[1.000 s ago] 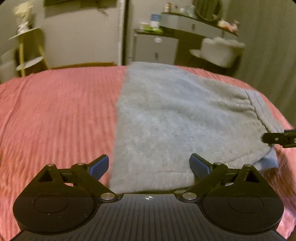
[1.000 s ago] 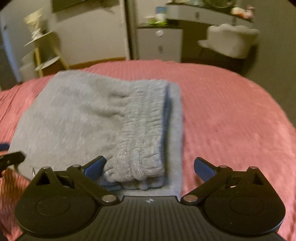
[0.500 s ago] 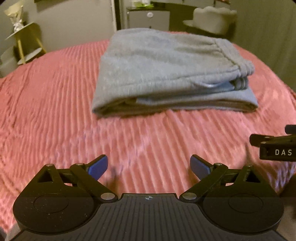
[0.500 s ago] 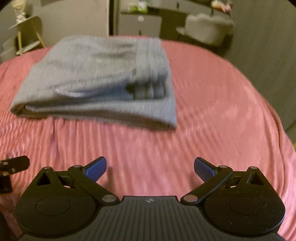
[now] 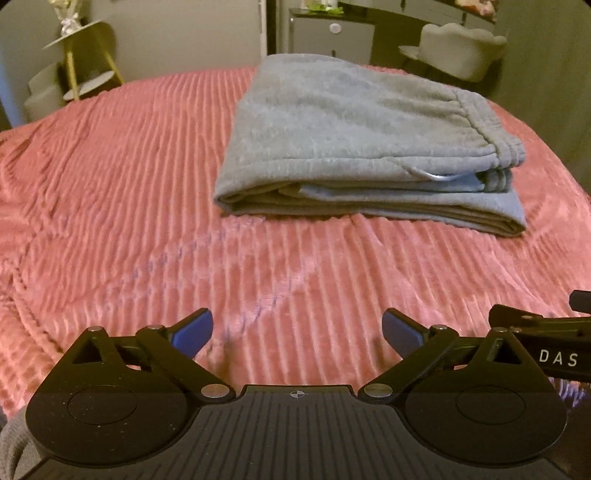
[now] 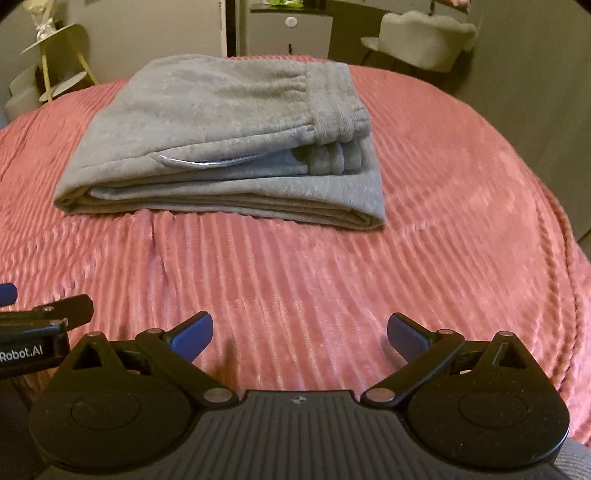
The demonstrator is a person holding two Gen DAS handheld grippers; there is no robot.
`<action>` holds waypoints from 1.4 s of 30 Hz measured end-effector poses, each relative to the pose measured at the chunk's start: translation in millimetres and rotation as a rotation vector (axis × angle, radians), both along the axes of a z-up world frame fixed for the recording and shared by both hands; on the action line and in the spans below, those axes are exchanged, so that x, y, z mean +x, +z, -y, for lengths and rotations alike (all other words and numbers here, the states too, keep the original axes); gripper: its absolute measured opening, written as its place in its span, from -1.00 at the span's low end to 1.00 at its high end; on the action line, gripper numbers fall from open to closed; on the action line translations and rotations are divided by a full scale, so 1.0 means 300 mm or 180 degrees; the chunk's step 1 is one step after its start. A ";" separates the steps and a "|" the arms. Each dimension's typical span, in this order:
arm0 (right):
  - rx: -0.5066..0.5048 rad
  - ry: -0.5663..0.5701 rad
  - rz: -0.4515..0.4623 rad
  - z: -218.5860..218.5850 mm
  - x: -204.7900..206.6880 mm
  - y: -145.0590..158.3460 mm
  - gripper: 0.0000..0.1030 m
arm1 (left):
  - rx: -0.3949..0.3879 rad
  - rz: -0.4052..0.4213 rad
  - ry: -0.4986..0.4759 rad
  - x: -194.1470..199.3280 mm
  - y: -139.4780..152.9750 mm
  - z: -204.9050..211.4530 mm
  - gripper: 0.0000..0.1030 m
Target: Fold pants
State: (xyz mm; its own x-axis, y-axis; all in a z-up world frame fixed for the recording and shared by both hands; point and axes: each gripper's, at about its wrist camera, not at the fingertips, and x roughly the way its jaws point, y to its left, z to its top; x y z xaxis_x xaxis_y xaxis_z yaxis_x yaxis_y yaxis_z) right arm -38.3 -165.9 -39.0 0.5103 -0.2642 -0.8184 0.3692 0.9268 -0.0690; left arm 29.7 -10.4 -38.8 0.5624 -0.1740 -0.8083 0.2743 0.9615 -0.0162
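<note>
The grey sweatpants (image 5: 362, 147) lie folded in a flat stack on the pink ribbed bedspread (image 5: 129, 192), waistband at the right end. They also show in the right wrist view (image 6: 229, 147). My left gripper (image 5: 297, 332) is open and empty, held back from the pants above bare bedspread. My right gripper (image 6: 299, 334) is open and empty too, likewise well short of the stack. The right gripper's side shows at the right edge of the left wrist view (image 5: 546, 343). The left gripper's tip shows at the left edge of the right wrist view (image 6: 44, 317).
The bed's right edge (image 6: 569, 258) curves down near the right gripper. Beyond the bed stand a yellow side table (image 5: 85, 55), a grey cabinet (image 5: 332, 33) and a pale upholstered chair (image 5: 461, 51).
Both grippers have drawn back from the pants toward the near side of the bed. A second ago they sat right at the stack's near edge; both stayed open.
</note>
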 end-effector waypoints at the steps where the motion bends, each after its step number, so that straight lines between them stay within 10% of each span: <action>1: -0.0019 0.0003 0.0017 -0.004 -0.003 0.003 0.96 | 0.0022 0.0019 0.0007 -0.003 0.002 0.003 0.96; 42: -0.0150 -0.0124 0.0321 0.004 0.091 0.004 0.96 | 0.0100 0.0073 -0.0033 0.090 -0.025 0.051 0.96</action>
